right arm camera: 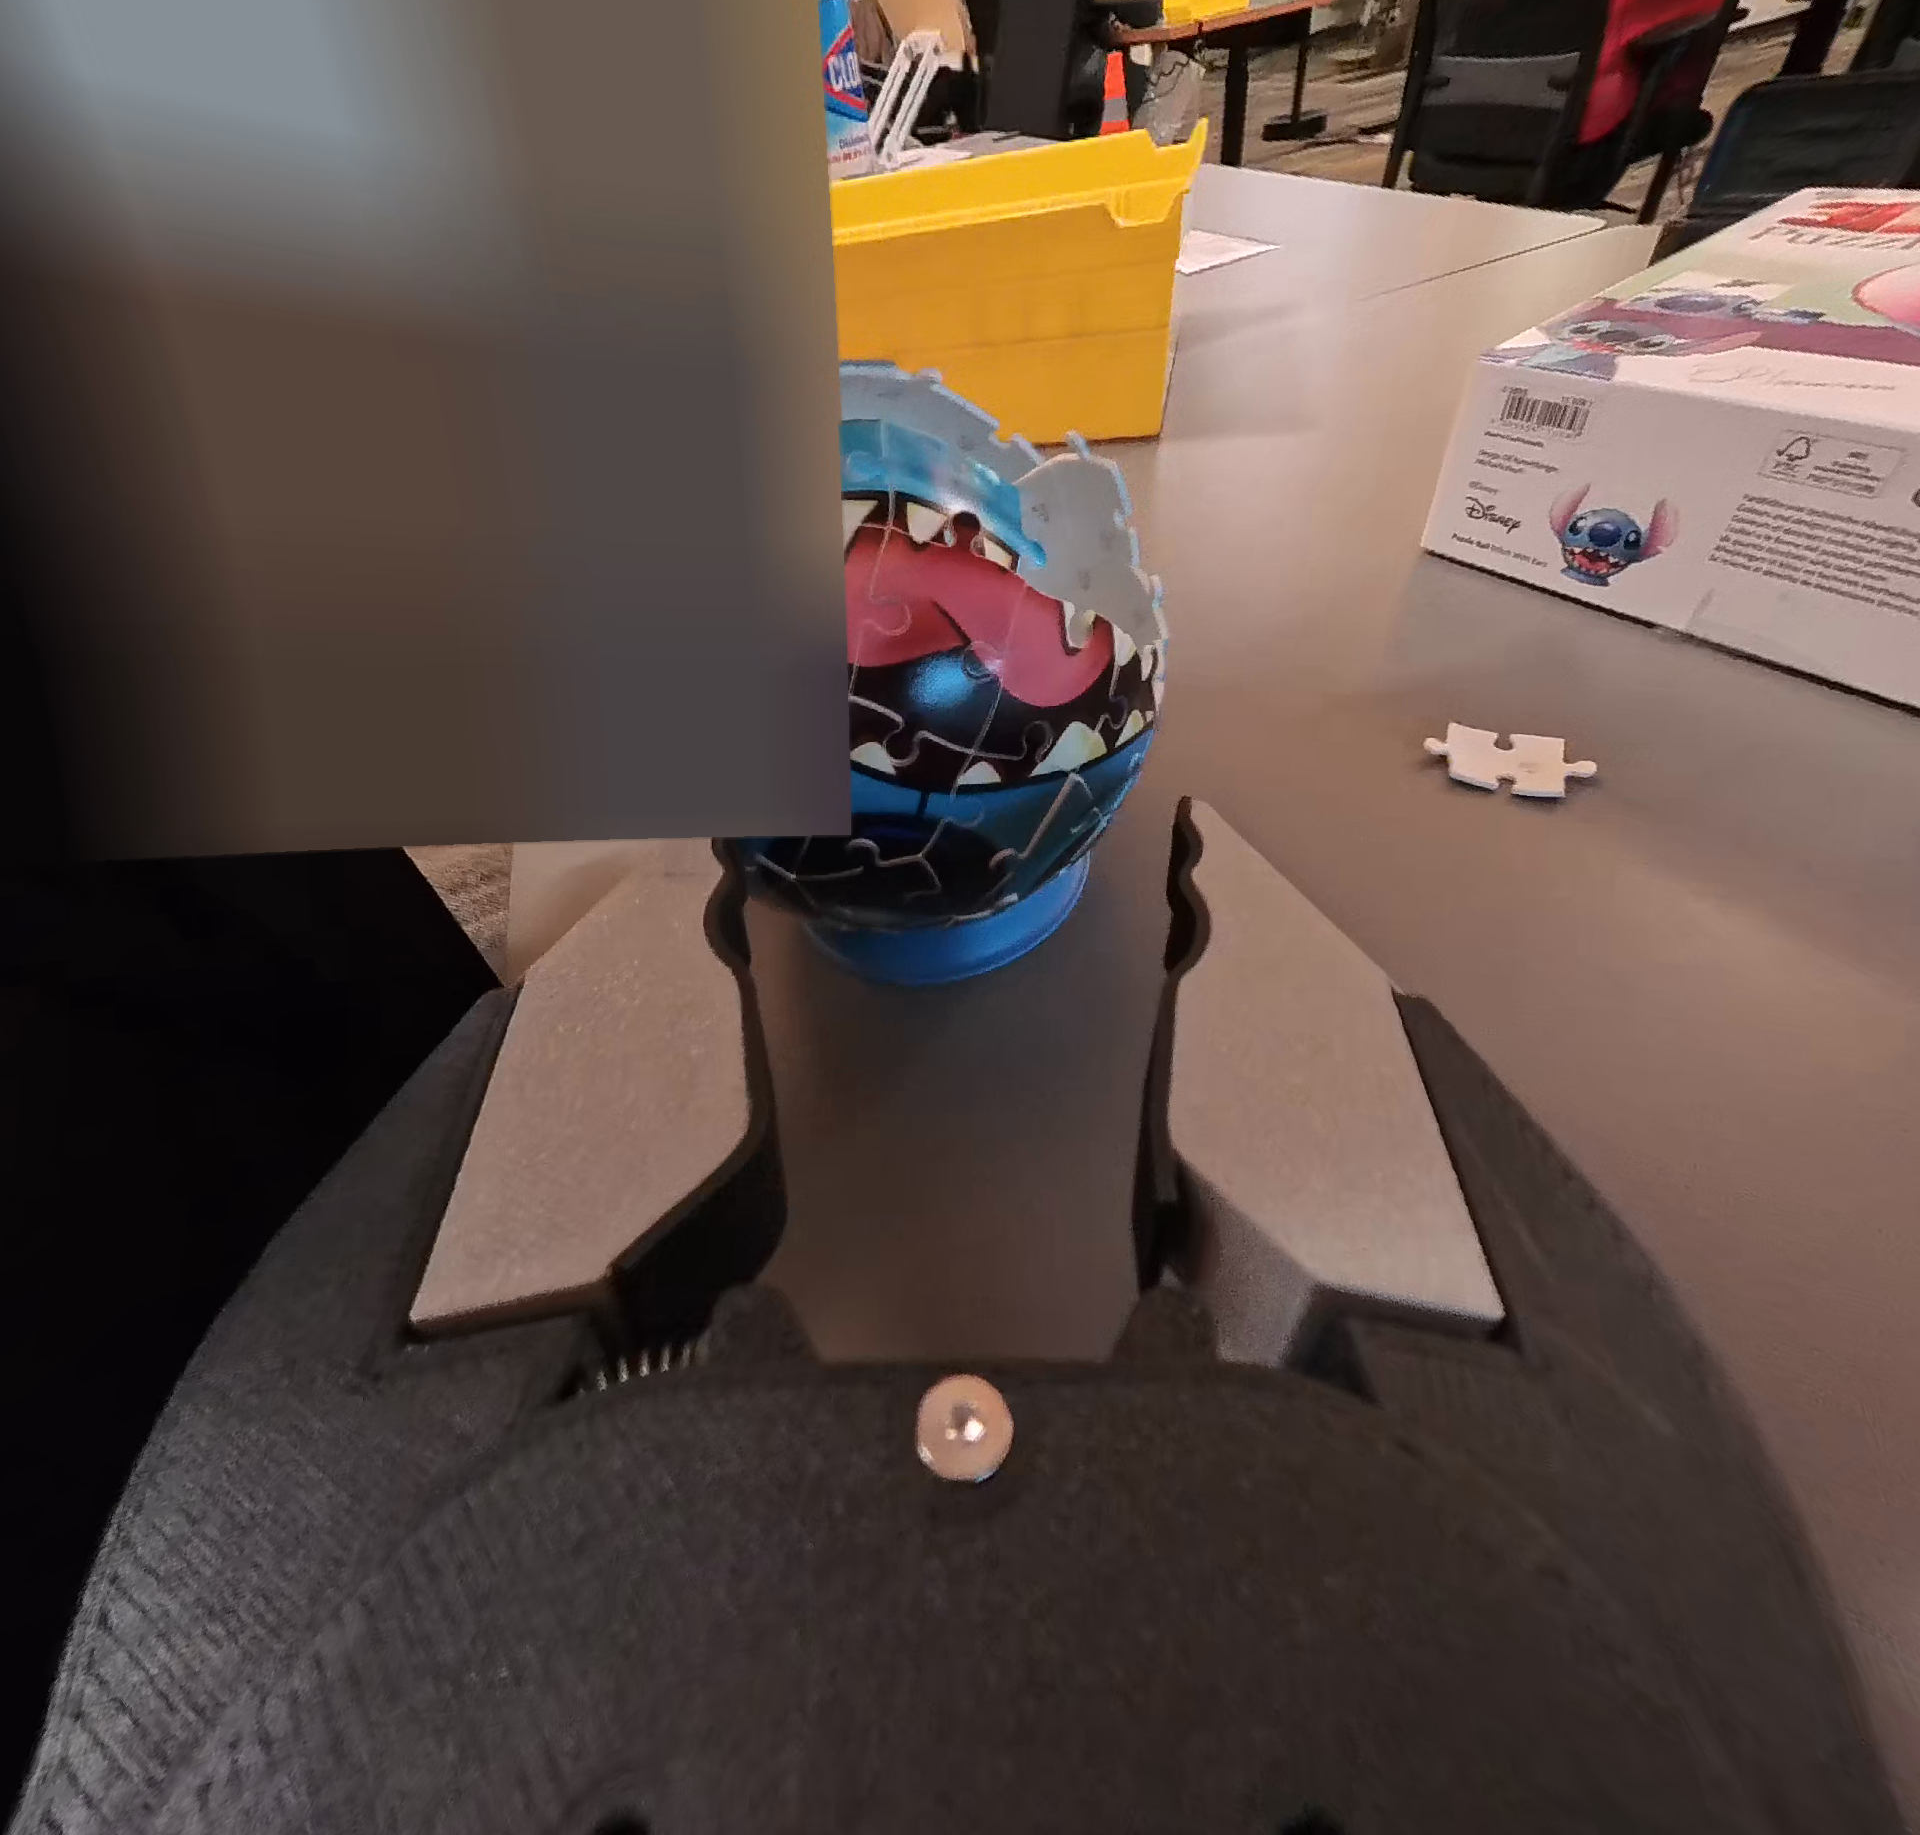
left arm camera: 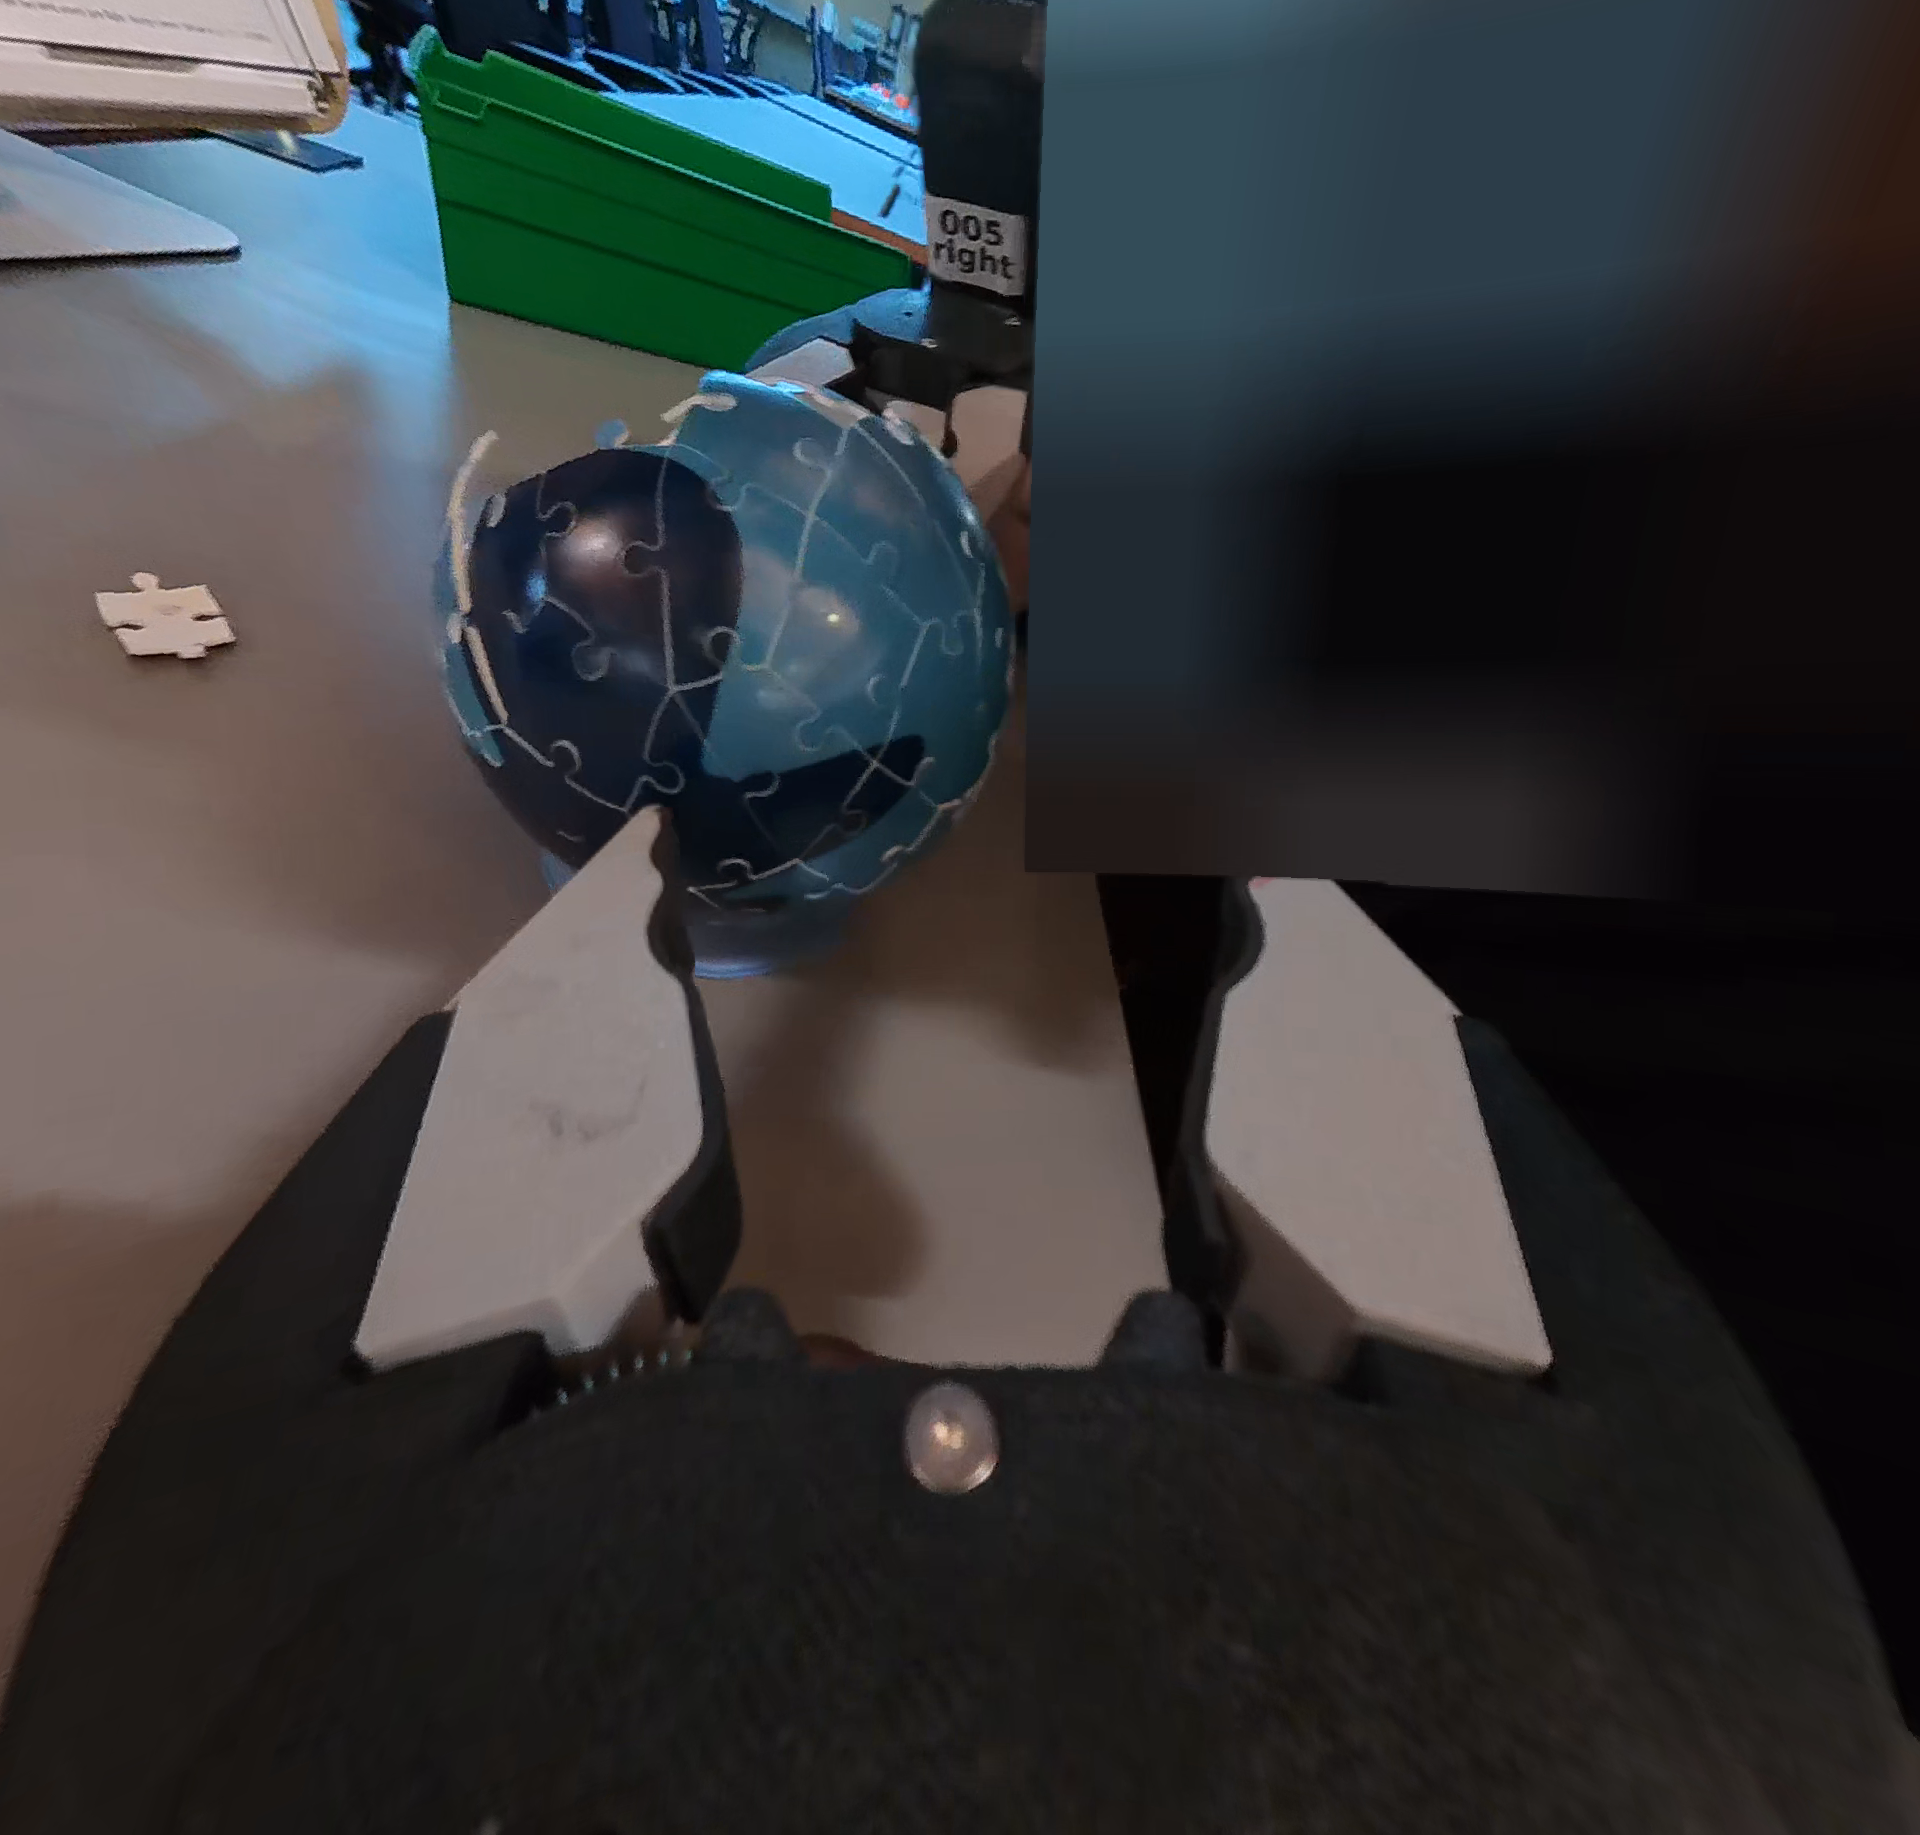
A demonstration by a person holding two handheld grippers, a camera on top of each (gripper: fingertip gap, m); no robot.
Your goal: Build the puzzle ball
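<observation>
The puzzle ball is blue and dark navy and stands on a blue ring stand on the table. Its top is open, with a jagged rim. In the right wrist view the ball shows a toothy mouth with a pink tongue, on its stand. My left gripper is open and empty, its left fingertip at the ball's lower edge. My right gripper is open and empty, just short of the ball. A loose white puzzle piece lies apart on the table; it also shows in the right wrist view.
A green bin stands behind the ball, with papers at the far left. A yellow bin and the puzzle box stand on the other side. The right gripper's body shows beyond the ball. Blurred patches hide part of each view. The loose white puzzle piece sits 15 cm or so from the ends of my right fingers. The right camera catches it too, in the right wrist view.
</observation>
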